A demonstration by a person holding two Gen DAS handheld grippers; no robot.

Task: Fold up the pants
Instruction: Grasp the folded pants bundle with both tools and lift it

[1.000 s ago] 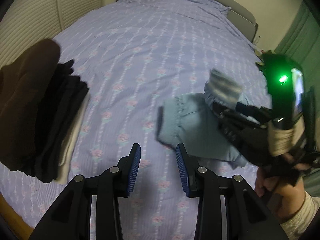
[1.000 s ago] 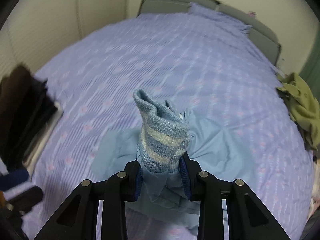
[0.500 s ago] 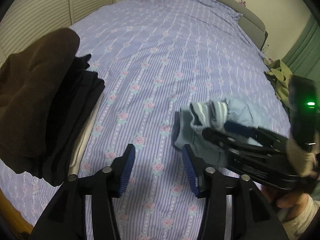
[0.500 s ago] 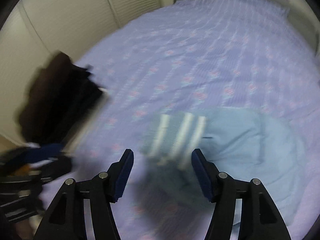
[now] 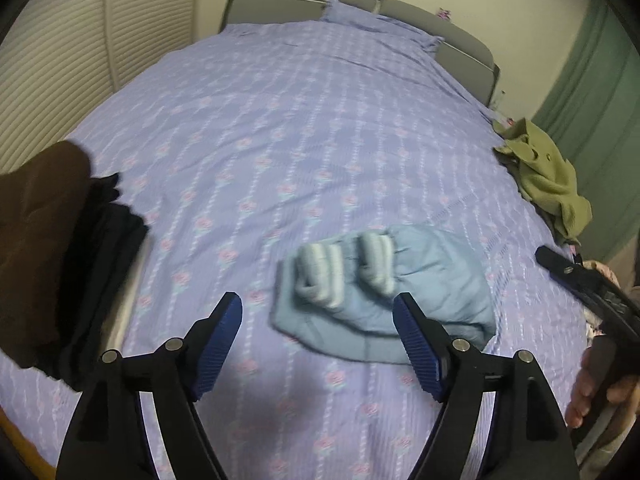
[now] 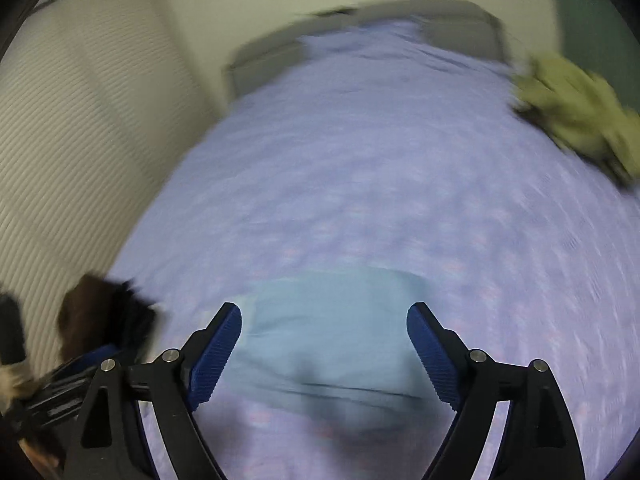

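Light blue pants (image 5: 404, 292) lie folded into a small bundle on the lilac bedspread (image 5: 304, 128), their two striped knit cuffs (image 5: 344, 268) resting on top. My left gripper (image 5: 318, 332) hovers just in front of the bundle, its jaws opening, nothing between the blue pads. In the blurred right wrist view the same pants (image 6: 324, 328) lie flat beyond my right gripper (image 6: 325, 344), whose jaws are also opening and hold nothing. That right gripper (image 5: 592, 288) shows at the right edge of the left wrist view, in a person's hand (image 5: 592, 392).
A stack of dark folded clothes topped by a brown garment (image 5: 44, 256) lies at the bed's left edge. An olive green garment (image 5: 548, 176) is crumpled at the right edge. The grey headboard (image 5: 360, 4) and a pillow are far back; slatted wardrobe doors (image 5: 64, 52) stand left.
The right gripper let go of the striped cuff, laid it on the bundle and pulled back to the right. Both grippers' jaws have spread wide. The left gripper drew back slightly.
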